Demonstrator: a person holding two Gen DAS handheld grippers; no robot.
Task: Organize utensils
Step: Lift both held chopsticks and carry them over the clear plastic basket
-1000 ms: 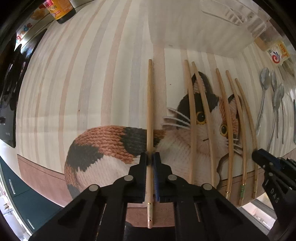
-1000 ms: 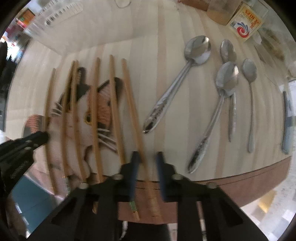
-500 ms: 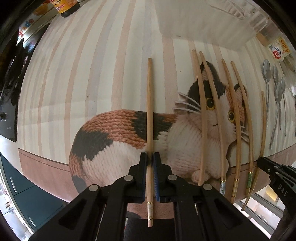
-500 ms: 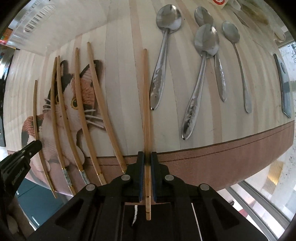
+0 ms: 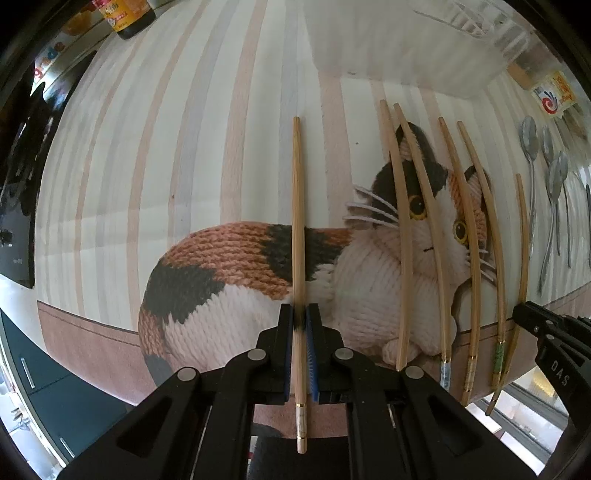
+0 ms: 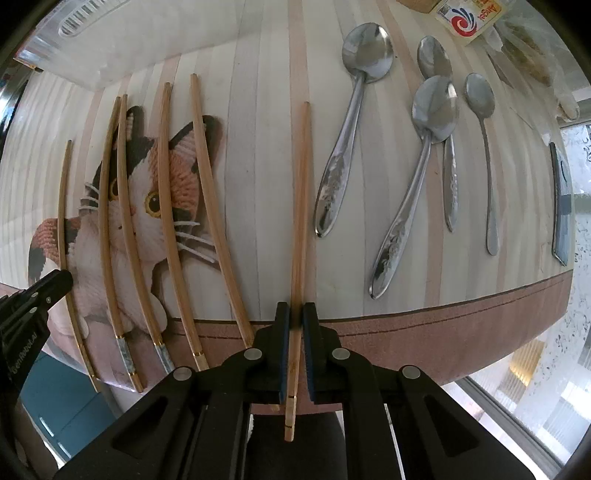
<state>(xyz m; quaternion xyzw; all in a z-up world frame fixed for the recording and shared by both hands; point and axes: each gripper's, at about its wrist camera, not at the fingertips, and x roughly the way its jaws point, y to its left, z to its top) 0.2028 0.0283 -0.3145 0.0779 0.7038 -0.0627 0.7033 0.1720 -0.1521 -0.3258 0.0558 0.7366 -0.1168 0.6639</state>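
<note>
My left gripper [image 5: 300, 317] is shut on a wooden chopstick [image 5: 297, 221] that points away over the striped cat-print mat [image 5: 184, 155]. My right gripper [image 6: 296, 317] is shut on another wooden chopstick [image 6: 301, 206], held between the chopstick row and the spoons. Several more chopsticks [image 6: 170, 206] lie side by side on the cat picture, also in the left wrist view [image 5: 436, 236]. Several metal spoons [image 6: 351, 118] lie to the right. The right gripper's tip [image 5: 532, 321] shows at the left view's right edge, the left gripper's tip [image 6: 48, 288] at the right view's left edge.
A clear plastic container [image 5: 424, 40] stands at the back of the mat, also in the right wrist view [image 6: 122, 33]. A sauce bottle [image 5: 125, 14] is at back left. A packet [image 6: 469, 14] and a dark flat tool [image 6: 561, 199] lie right. The table's front edge [image 6: 443, 332] is close.
A second ago my right gripper was open around a chopstick; it shut on it and lifted it toward the spoons. My left gripper kept its chopstick and shifted slightly over the cat.
</note>
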